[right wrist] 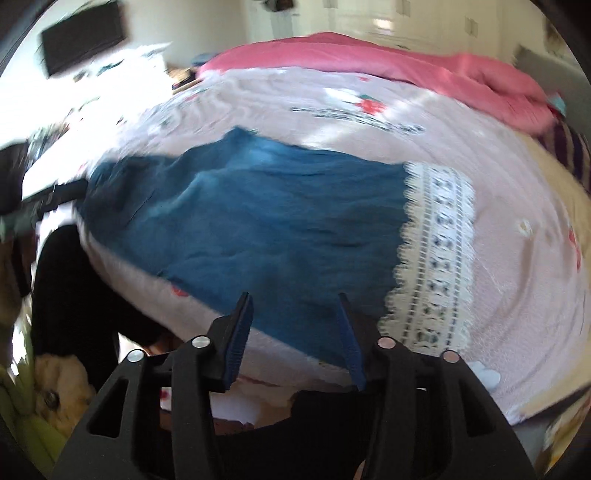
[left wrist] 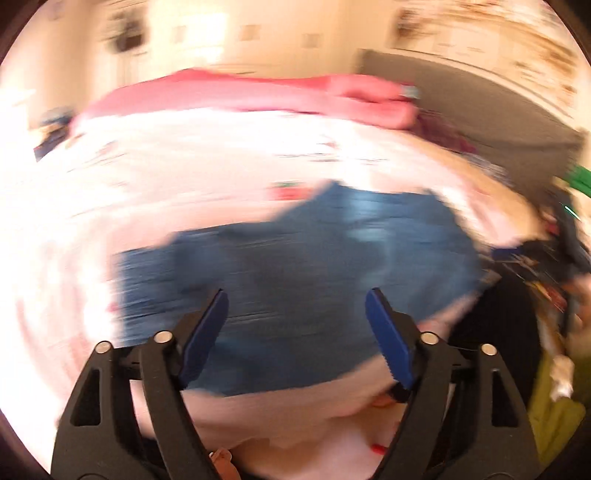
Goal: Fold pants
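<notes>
Blue denim pants [right wrist: 258, 218] lie spread flat on the pale pink bedspread with small red prints [right wrist: 517, 206], and both of my cameras look down across them. Through the right wrist camera I see the cloth run from the left side of the bed toward a white lace-trimmed band with dark stitched motifs [right wrist: 436, 258], which sits right against the denim's right edge; whether it belongs to the pants or lies beside them I cannot tell. My right gripper [right wrist: 295, 325] hangs over the near edge of the denim with its blue-padded jaws parted moderately and nothing between the pads. My left gripper [left wrist: 295, 317] hovers above the same garment [left wrist: 295, 258], its jaws spread wide, also empty, the fabric visible below and between them without touching the pads. The left view is heavily smeared, so fine folds in the cloth are lost there. A folded pink blanket [right wrist: 406, 62] lies across the far end of the bed, well apart from the pants. A dark rectangular panel [right wrist: 83, 35] hangs on the wall at the upper left of the right view.
</notes>
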Tool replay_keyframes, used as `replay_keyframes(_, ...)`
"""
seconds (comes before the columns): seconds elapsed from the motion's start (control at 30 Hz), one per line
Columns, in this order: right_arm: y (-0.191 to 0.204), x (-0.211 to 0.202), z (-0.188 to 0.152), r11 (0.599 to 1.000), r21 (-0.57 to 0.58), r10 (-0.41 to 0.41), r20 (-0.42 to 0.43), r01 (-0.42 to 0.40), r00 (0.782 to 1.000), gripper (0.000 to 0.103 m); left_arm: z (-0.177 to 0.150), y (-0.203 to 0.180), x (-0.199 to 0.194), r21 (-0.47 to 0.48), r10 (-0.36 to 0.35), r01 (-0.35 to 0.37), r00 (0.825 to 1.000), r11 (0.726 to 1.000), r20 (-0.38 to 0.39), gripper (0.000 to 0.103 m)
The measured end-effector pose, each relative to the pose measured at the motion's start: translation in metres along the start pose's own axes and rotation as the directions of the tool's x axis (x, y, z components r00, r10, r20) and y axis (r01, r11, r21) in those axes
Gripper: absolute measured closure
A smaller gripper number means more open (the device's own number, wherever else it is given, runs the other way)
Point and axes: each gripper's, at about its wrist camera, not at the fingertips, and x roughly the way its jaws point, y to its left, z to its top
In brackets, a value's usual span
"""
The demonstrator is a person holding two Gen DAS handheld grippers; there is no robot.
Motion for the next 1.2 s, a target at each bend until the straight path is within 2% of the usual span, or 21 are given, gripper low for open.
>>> replay_keyframes(0.03, 0.008, 0.002, -0.001, 0.999, -0.041, -0.008, -0.001, 0.008, 1.000, 0.054, -0.001, 0.018, -0.002, -0.053, 0.058, -0.058, 0.998, 0.997, -0.008, 0.030)
replay_keyframes(0.13, 0.029, 0.014, -0.003, 0.985, -0.160, -0.075, -0.030, 0.069, 0.997, 0.054, -0.003, 0.052, 0.000, -0.178, 0.095, -0.101, 0.995, 0.979, -0.044, 0.029)
replay_keyframes(0.2, 0.036, 0.022, -0.005, 0.969, -0.222, -0.123, -0.033, 0.113, 0.992, 0.054, -0.004, 0.072, 0.009, -0.250, 0.074, -0.090, 0.994, 0.964, -0.074, 0.028)
replay_keyframes(0.3, 0.044, 0.035, -0.007, 0.951, -0.280, -0.147, -0.047, 0.129, 0.988, 0.055, -0.003, 0.089, 0.026, -0.308, 0.037, -0.068, 0.994, 0.949, -0.107, 0.028)
replay_keyframes(0.33, 0.043, 0.040, -0.008, 0.950, -0.285, -0.153, -0.062, 0.129, 0.986, 0.057, -0.003, 0.093, 0.032, -0.329, 0.021, -0.059, 0.993, 0.942, -0.118, 0.038)
replay_keyframes(0.37, 0.042, 0.046, -0.008, 0.950, -0.283, -0.160, -0.090, 0.129, 0.983, 0.074, -0.003, 0.098, 0.040, -0.364, 0.000, -0.047, 0.992, 0.930, -0.128, 0.059)
replay_keyframes(0.4, 0.040, 0.052, -0.008, 0.954, -0.275, -0.160, -0.116, 0.123, 0.980, 0.102, -0.002, 0.101, 0.046, -0.382, 0.008, -0.062, 0.990, 0.922, -0.140, 0.061)
replay_keyframes(0.47, 0.035, 0.055, -0.008, 0.967, -0.239, -0.128, -0.136, 0.093, 0.982, 0.103, 0.002, 0.102, 0.053, -0.382, 0.015, -0.070, 0.989, 0.922, -0.144, 0.074)
replay_keyframes(0.57, 0.029, 0.040, -0.007, 0.985, -0.171, -0.043, -0.124, 0.021, 0.991, 0.103, 0.015, 0.107, 0.049, -0.386, 0.013, -0.056, 0.994, 0.921, -0.113, 0.079)
replay_keyframes(0.63, 0.031, 0.038, -0.007, 0.984, -0.178, -0.032, -0.120, 0.011, 0.992, 0.103, 0.020, 0.110, 0.047, -0.379, 0.036, -0.081, 0.991, 0.922, -0.125, 0.079)
replay_keyframes(0.77, 0.037, 0.060, -0.016, 0.981, -0.196, -0.049, -0.187, 0.011, 0.981, 0.102, 0.009, 0.105, 0.047, -0.354, 0.063, -0.108, 0.989, 0.929, -0.137, 0.079)
replay_keyframes(0.87, 0.038, 0.069, -0.020, 0.985, -0.175, -0.030, -0.206, -0.006, 0.978, 0.101, 0.001, 0.113, 0.047, -0.404, 0.047, -0.088, 0.993, 0.911, -0.110, 0.078)
replay_keyframes(0.93, 0.038, 0.070, -0.018, 0.988, -0.151, 0.002, -0.213, -0.035, 0.977, 0.095, 0.001, 0.110, 0.046, -0.394, 0.062, -0.099, 0.992, 0.914, -0.107, 0.077)
replay_keyframes(1.0, 0.031, 0.059, -0.018, 0.992, -0.099, 0.061, -0.207, -0.083, 0.976, 0.093, 0.000, 0.108, 0.039, -0.389, 0.068, -0.099, 0.994, 0.916, -0.091, 0.071)
replay_keyframes(1.03, 0.028, 0.052, -0.018, 0.992, -0.077, 0.086, -0.194, -0.102, 0.977, 0.092, -0.001, 0.109, 0.035, -0.401, 0.064, -0.095, 0.994, 0.911, -0.088, 0.068)
replay_keyframes(1.13, 0.006, 0.012, -0.014, 0.988, 0.015, 0.155, -0.069, -0.154, 0.986, 0.084, -0.003, 0.109, 0.016, -0.402, 0.078, -0.098, 0.995, 0.911, -0.067, 0.059)
replay_keyframes(1.2, -0.007, -0.008, -0.009, 0.987, 0.063, 0.148, 0.015, -0.149, 0.989, 0.067, 0.000, 0.106, -0.005, -0.390, 0.136, -0.140, 0.990, 0.910, -0.036, 0.051)
